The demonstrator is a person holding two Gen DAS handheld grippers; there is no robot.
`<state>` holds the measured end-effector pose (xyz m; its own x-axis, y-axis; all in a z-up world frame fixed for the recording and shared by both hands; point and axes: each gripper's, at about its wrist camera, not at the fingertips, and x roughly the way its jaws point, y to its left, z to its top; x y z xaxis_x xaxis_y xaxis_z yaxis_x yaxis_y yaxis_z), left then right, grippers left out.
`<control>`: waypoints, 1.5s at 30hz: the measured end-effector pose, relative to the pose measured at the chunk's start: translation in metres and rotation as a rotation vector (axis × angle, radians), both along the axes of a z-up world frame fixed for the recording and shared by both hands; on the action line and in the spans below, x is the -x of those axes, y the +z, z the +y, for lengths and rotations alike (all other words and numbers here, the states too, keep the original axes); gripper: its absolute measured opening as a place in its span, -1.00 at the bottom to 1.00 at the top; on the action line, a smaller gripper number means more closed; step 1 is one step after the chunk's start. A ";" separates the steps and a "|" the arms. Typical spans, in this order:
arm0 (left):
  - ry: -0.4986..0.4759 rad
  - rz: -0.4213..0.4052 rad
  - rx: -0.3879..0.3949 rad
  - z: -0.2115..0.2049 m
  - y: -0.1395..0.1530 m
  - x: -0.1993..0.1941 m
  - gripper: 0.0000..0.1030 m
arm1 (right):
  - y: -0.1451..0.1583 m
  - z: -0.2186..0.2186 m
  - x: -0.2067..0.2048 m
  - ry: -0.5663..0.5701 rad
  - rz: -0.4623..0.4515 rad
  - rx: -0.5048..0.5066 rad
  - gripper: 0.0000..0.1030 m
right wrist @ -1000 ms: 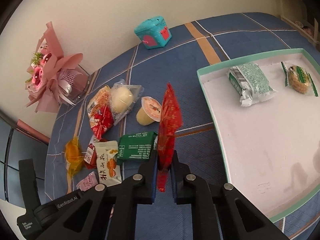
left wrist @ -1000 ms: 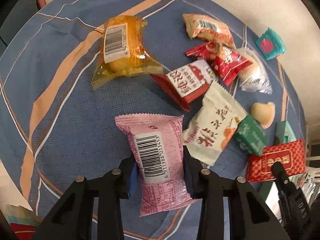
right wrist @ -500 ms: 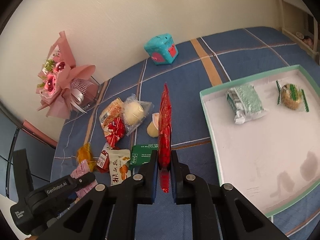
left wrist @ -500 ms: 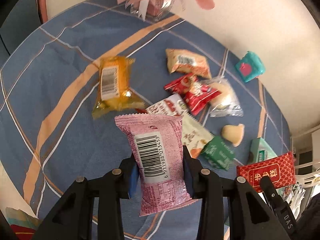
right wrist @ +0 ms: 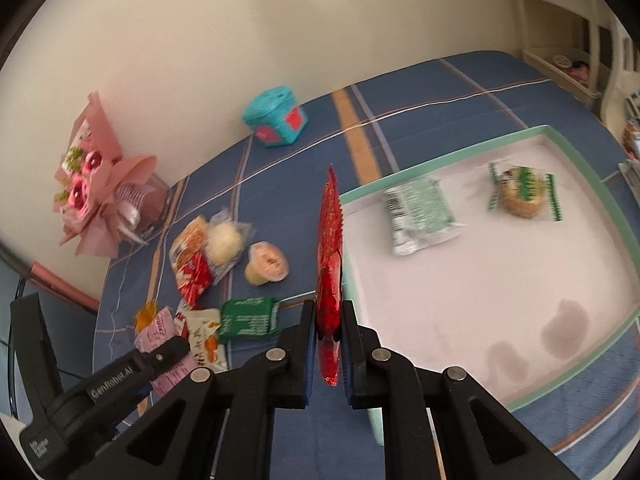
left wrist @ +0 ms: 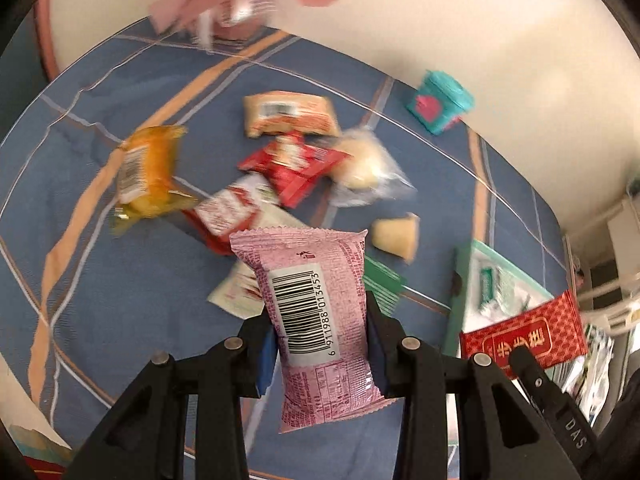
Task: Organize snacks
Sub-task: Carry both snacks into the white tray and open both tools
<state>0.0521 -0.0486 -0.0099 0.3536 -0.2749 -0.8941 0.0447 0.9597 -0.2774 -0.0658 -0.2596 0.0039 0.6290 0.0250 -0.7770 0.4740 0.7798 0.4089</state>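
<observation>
Both grippers have risen and swung toward the tray since the earlier frames; the tray (right wrist: 592, 184) now fills the right half of the right wrist view, and its green corner has entered the left wrist view at right.

Left gripper (left wrist: 320, 328): clenched on the pink snack packet (left wrist: 316, 312), held upright at lower centre of the frame. The white label carries a barcode reading 6 911988 013453. Small print below it is too blurred to read.

Right gripper (right wrist: 329, 330): clenched on the red snack packet (right wrist: 329, 248), held edge-on at frame centre, over the tray's left rim. In the left wrist view the same packet shows its face at lower right, with gold Chinese characters in a gold frame.

Left gripper body in the right wrist view, lower left: marked "GenRobot.AI". Right gripper body in the left wrist view, lower right: marked "DAS".

Tray contents: a green-and-white packet (right wrist: 420, 212) and a round pastry in clear wrap (right wrist: 522, 192), apart from each other.

Remaining snacks lie clustered on the blue plaid worktop (right wrist: 420, 92), left of the tray. A teal box (right wrist: 276, 116) and a pink bouquet (right wrist: 96, 176) stand near the wall.
</observation>
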 end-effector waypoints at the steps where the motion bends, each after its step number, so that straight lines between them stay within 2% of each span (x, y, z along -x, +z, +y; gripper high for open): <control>1: -0.023 -0.004 -0.002 -0.011 0.000 0.004 -0.24 | 0.001 -0.007 0.004 -0.014 0.001 0.002 -0.77; 13: -0.346 -0.071 -0.045 -0.138 0.002 0.056 -0.23 | -0.007 -0.080 0.056 -0.188 0.059 -0.005 -0.76; 19: -0.458 -0.096 -0.076 -0.179 -0.005 0.072 -0.23 | -0.012 -0.103 0.072 -0.232 0.087 -0.006 -0.76; 29: -0.505 -0.068 -0.087 -0.196 -0.026 0.074 -0.22 | -0.027 -0.106 0.069 -0.205 0.124 -0.044 -0.75; 33: -0.505 -0.067 -0.079 -0.195 -0.026 0.074 0.09 | -0.028 -0.106 0.070 -0.215 0.133 -0.041 -0.73; 38: -0.488 -0.057 -0.076 -0.189 -0.023 0.071 0.10 | -0.030 -0.109 0.072 -0.233 0.172 -0.026 -0.70; 45: -0.433 -0.028 -0.091 -0.170 -0.022 0.061 0.16 | -0.042 -0.119 0.081 -0.289 0.238 -0.014 -0.45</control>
<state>-0.0088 -0.2185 -0.0321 0.2477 -0.3240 -0.9131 0.4539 0.8714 -0.1860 -0.1465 -0.3786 -0.0386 0.4134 -0.1154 -0.9032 0.7571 0.5946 0.2706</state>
